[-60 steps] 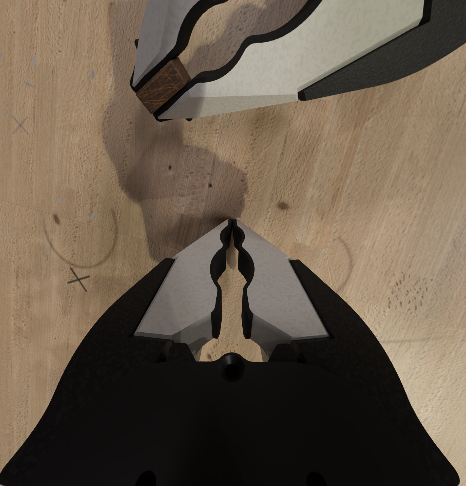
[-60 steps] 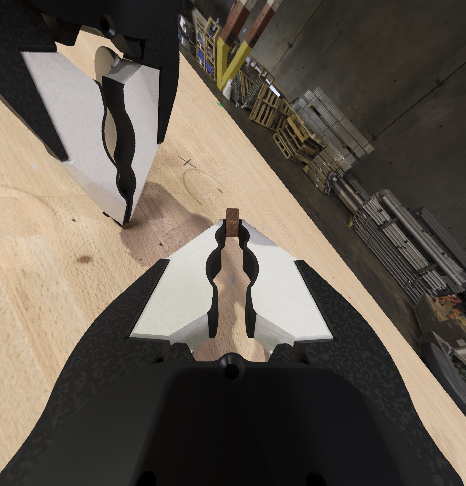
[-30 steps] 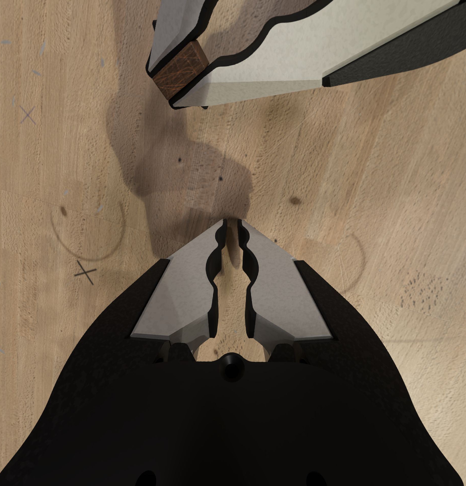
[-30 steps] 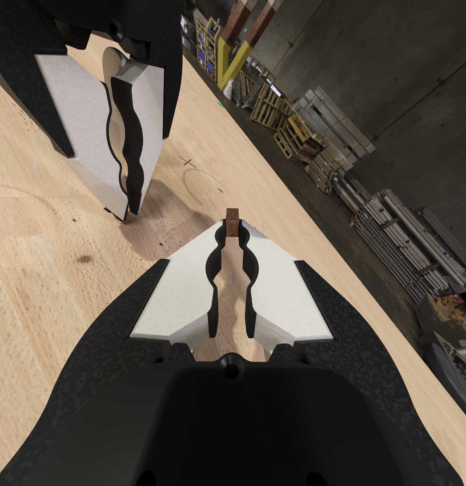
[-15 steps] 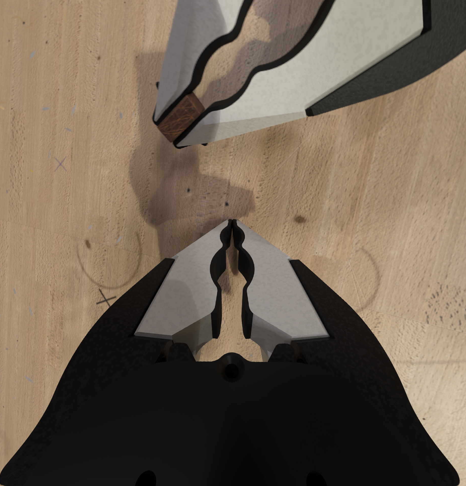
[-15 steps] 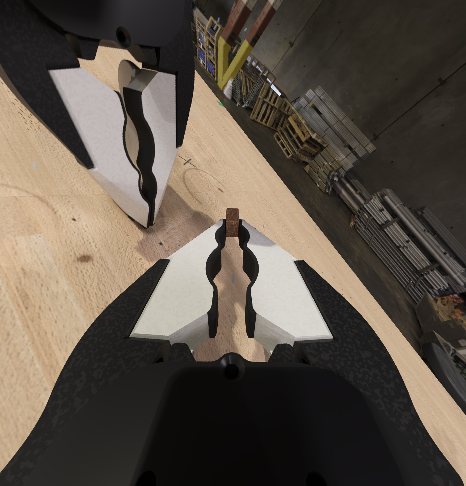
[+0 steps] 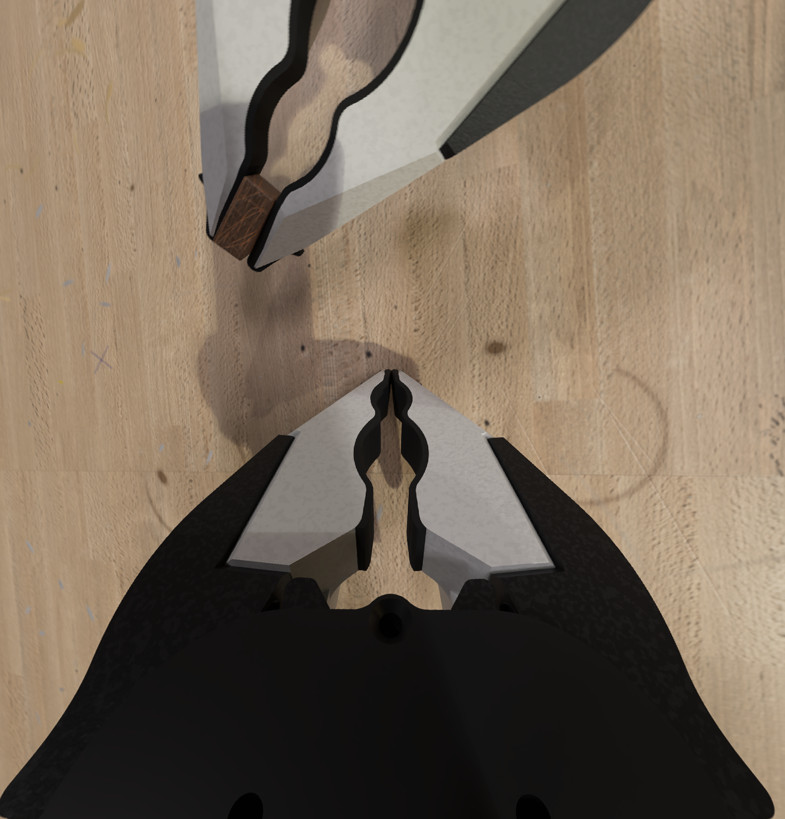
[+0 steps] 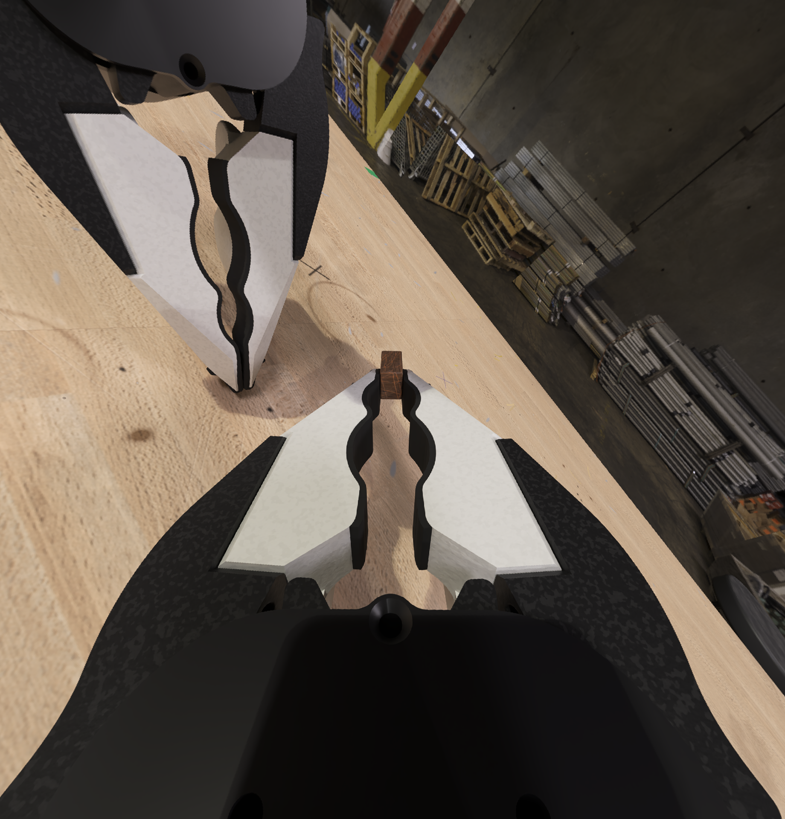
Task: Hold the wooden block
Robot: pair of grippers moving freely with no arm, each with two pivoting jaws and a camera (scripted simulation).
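The wooden block (image 8: 391, 374) is small and dark brown. My right gripper (image 8: 391, 376) is shut on it at the fingertips and holds it just above the light wooden table (image 8: 71, 443). In the left wrist view the block (image 7: 244, 217) sits between the right gripper's white fingers (image 7: 293, 221) at the upper left. My left gripper (image 7: 388, 374) is shut and empty, tips close to the table, a short way from the block. It shows in the right wrist view (image 8: 242, 383) at the upper left, pointing down.
The table's far edge (image 8: 515, 421) runs diagonally at the right. Beyond it a dark floor holds wooden pallets (image 8: 484, 190) and stacked metal pipes (image 8: 692, 421). The tabletop bears pencil crosses and faint ring marks (image 7: 625, 443).
My left gripper opened slightly a second ago and shut again. It has moved nearer the right gripper and the block. The right gripper kept its hold without moving.
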